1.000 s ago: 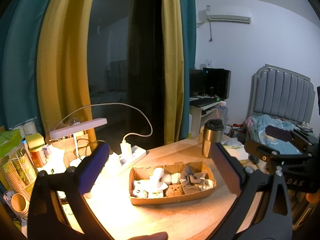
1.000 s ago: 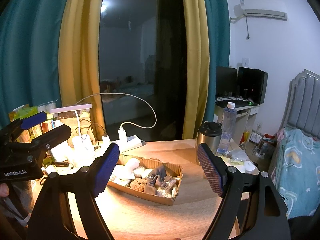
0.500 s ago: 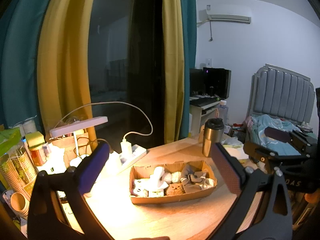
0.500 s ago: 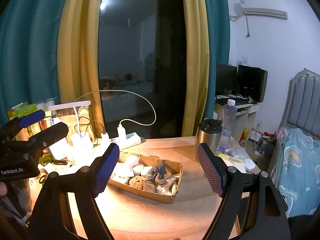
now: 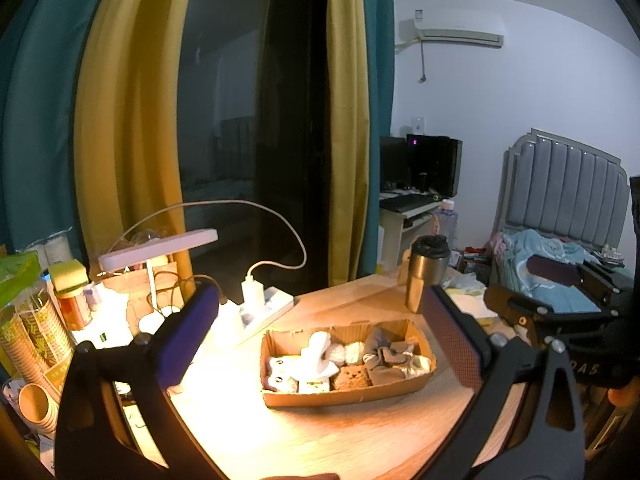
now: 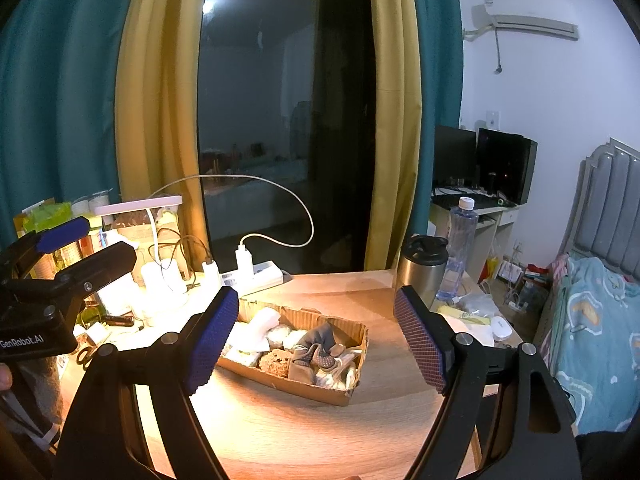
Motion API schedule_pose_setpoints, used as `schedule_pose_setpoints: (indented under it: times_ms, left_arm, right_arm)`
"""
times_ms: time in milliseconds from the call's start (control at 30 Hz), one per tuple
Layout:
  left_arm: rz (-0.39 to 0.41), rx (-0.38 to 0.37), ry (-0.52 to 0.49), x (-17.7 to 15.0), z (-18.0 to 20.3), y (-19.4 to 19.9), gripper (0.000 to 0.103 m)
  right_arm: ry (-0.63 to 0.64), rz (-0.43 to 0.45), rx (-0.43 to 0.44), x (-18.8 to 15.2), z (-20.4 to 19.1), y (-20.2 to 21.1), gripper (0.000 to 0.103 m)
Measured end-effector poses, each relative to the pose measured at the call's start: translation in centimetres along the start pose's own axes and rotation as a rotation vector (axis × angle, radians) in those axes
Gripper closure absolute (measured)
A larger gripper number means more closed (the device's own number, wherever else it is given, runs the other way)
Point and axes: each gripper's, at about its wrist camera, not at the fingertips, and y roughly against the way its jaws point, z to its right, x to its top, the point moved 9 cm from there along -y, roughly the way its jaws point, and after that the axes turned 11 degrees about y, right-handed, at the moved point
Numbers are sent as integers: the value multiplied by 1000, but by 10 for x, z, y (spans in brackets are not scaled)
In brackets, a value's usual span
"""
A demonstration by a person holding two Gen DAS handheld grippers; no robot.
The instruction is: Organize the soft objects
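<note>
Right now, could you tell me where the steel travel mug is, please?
The steel travel mug stands upright on the wooden table, beyond the cardboard tray, toward its right end; in the right wrist view, a water bottle stands just behind it.

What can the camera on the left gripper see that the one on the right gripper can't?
Only the left wrist view shows the stacked paper cups at the table's left edge and the right gripper's body seen from outside, in front of the bed.

Only the right wrist view shows the whole clear water bottle and the scissors.

Both show the cardboard tray of soft objects, the steel tumbler, the desk lamp and the white power strip. Both grippers, left gripper and right gripper, are open and empty.
</note>
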Motion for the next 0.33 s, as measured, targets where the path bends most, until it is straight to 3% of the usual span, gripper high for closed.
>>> schedule_pose_setpoints:
  times_ms: [333]
  left_arm:
    - [-4, 6, -3, -2, -1, -1, 1]
  right_arm:
    - [9, -13, 11, -3, 1, -1, 20]
